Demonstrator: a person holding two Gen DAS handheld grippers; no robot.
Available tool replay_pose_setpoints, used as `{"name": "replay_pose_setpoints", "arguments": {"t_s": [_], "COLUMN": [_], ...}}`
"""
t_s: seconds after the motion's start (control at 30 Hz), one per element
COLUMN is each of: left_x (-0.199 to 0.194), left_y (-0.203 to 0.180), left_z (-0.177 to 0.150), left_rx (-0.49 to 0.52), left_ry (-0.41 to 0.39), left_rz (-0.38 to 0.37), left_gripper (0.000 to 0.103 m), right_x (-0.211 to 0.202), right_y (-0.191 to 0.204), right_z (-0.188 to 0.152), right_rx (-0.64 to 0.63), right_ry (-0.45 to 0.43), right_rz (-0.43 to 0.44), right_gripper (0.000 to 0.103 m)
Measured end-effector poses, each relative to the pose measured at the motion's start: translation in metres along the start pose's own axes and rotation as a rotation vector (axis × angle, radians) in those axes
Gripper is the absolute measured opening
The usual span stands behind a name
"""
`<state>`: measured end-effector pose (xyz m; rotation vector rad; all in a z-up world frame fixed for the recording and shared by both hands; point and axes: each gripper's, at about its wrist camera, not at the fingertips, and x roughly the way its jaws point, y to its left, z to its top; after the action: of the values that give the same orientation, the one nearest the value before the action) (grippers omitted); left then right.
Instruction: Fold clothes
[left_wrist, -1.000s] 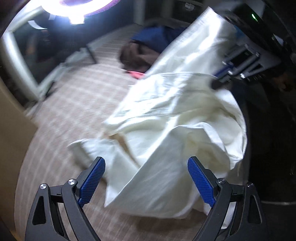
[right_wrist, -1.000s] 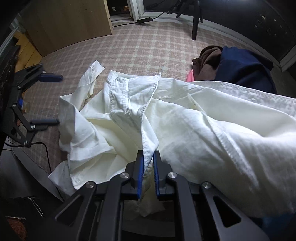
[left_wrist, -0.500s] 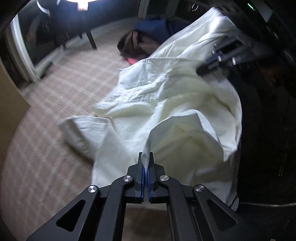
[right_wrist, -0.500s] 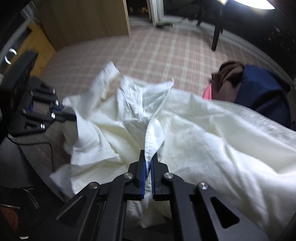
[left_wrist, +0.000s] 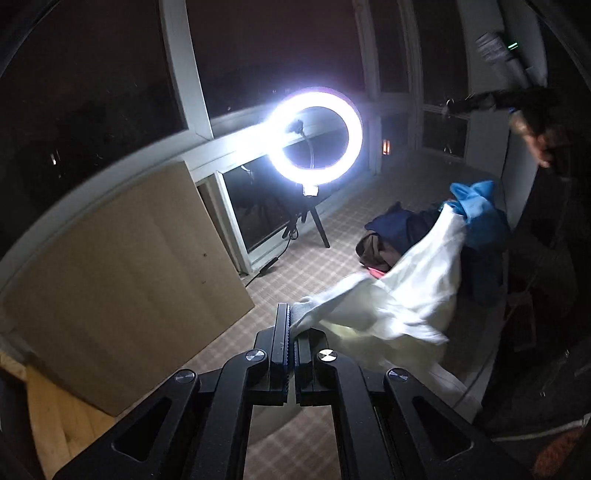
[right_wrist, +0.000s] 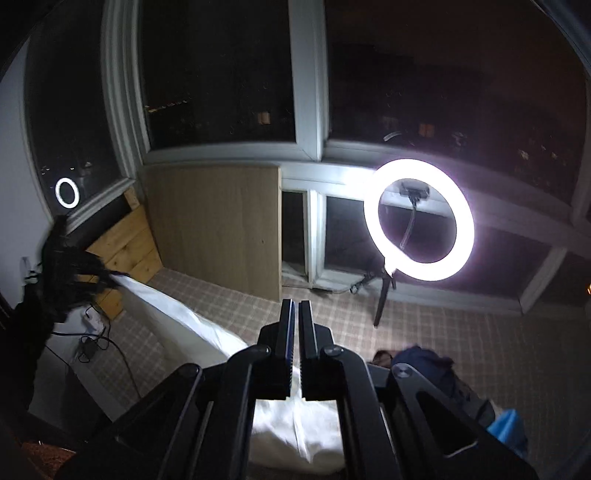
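Blurring white shirt (left_wrist: 413, 295) clamped in left claw (left_wrist: 290, 325) and right claw (right_wrist: 295, 321), lower part hidden

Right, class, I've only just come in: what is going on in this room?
A person is folding laundry with a gripper in each hand. The left gripper is shut on an edge of a white shirt, and the right gripper pinches another part, so it hangs lifted between them. A pile of dark and blue clothes waits on the checked floor.
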<state>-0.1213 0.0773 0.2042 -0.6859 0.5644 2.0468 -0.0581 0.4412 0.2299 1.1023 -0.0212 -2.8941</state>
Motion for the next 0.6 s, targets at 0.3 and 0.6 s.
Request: {"name": "replay_pose_setpoints", "arguments": {"t_s": [0.3,0.6], "left_x": [0.043,0.051], "left_y": [-0.034,-0.040], "left_z": [-0.188,-0.284], "left_rx": [-0.197,-0.376], "left_ry": [0.340,0.509], "left_rz": [-0.123,-0.149], "left_gripper": [0.001,0.003], "right_x": [0.215,0.349], "right_y": [0.012,0.009], "right_z": [-0.143,-0.189], "right_rx": [0.197,0.219], "right_ry": [0.412,0.583], "right_rz": [0.157,0.150], "right_gripper": [0.039,0.042]}}
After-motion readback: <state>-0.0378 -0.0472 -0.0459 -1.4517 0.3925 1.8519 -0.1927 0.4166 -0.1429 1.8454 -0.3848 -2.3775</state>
